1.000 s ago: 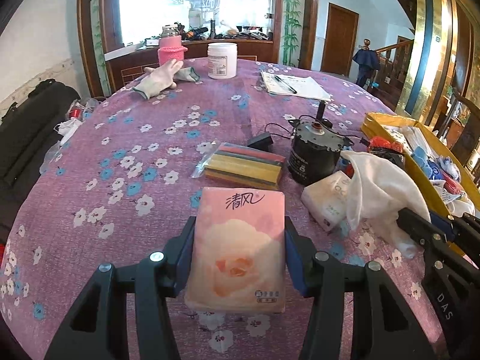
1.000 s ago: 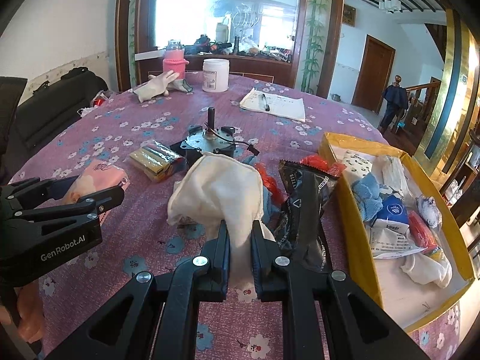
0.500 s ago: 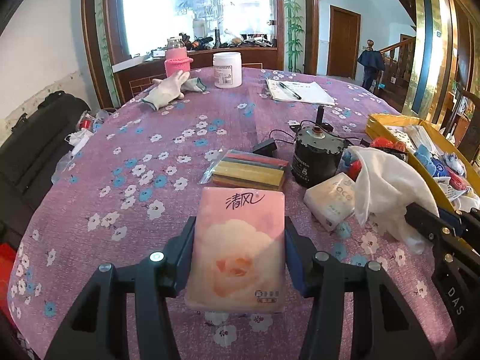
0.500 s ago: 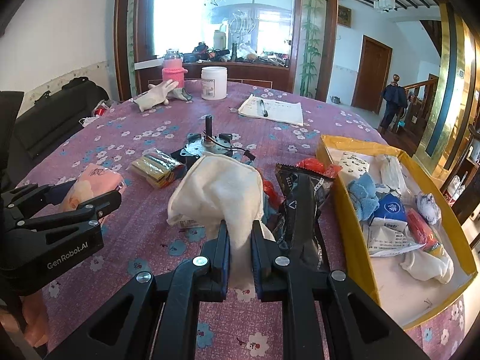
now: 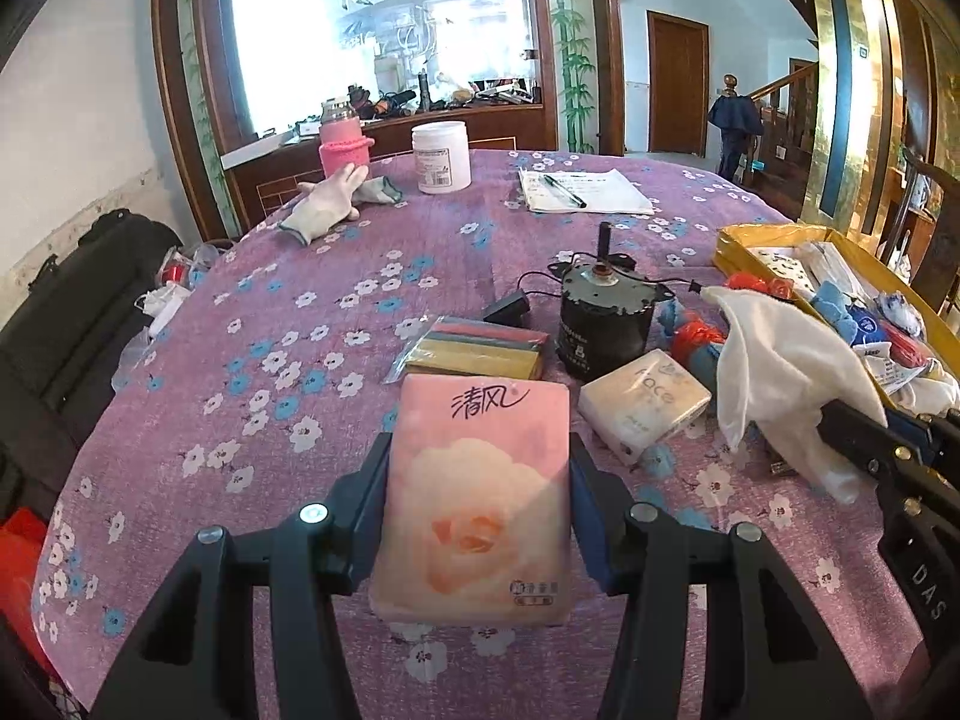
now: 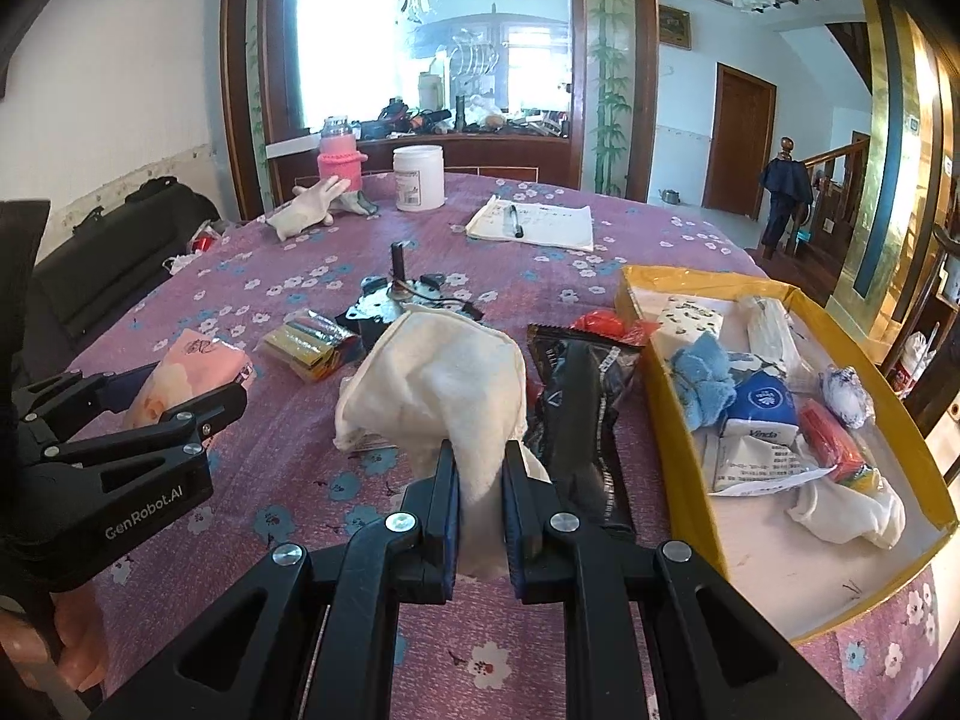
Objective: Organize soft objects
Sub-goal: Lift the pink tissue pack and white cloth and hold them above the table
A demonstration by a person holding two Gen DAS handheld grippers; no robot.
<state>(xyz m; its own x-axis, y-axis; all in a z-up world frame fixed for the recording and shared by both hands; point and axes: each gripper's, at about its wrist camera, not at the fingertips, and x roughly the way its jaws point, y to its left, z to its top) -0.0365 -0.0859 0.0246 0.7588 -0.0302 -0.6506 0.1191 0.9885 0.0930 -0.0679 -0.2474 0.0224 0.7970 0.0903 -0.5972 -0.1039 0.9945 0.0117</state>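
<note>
In my left hand-held gripper (image 5: 480, 504) I hold a pink tissue pack (image 5: 477, 498), its two long sides pinched between the pads and lifted clear of the surface (image 5: 270, 324). Gripping it across the narrow width keeps the soft pack from buckling, I judge. Its wrapper carries a pale rose and black brush characters reading 清风; the small label at the bottom is too small to read.

My right hand-held gripper (image 6: 480, 480) is clamped tight on a gathered fold of a white cloth (image 6: 438, 378), whose bulk billows up ahead of the fingers. Pinching a bunched part gives the pads something to bite on.

The yellow box (image 6: 876, 612) sits just to my right, open, and already holds soft things: a blue cloth, a blue pack marked "Vinda", a white dotted pack and a white rag. I take it as where both loads belong, the cloth being the nearer.

Left on the surface are a white pack (image 5: 645, 408) printed "face", a bag of coloured sponges (image 5: 474, 354), a black pouch (image 6: 579, 414) and a small motor (image 5: 603, 318), which is hard and probably stays. Farther off lie white gloves (image 5: 333, 204), a white jar (image 5: 441, 156), a pink-sleeved bottle (image 5: 342, 141) and a notepad with a pen (image 5: 582, 192). The left tool's side reads "GenRobot.AI".
</note>
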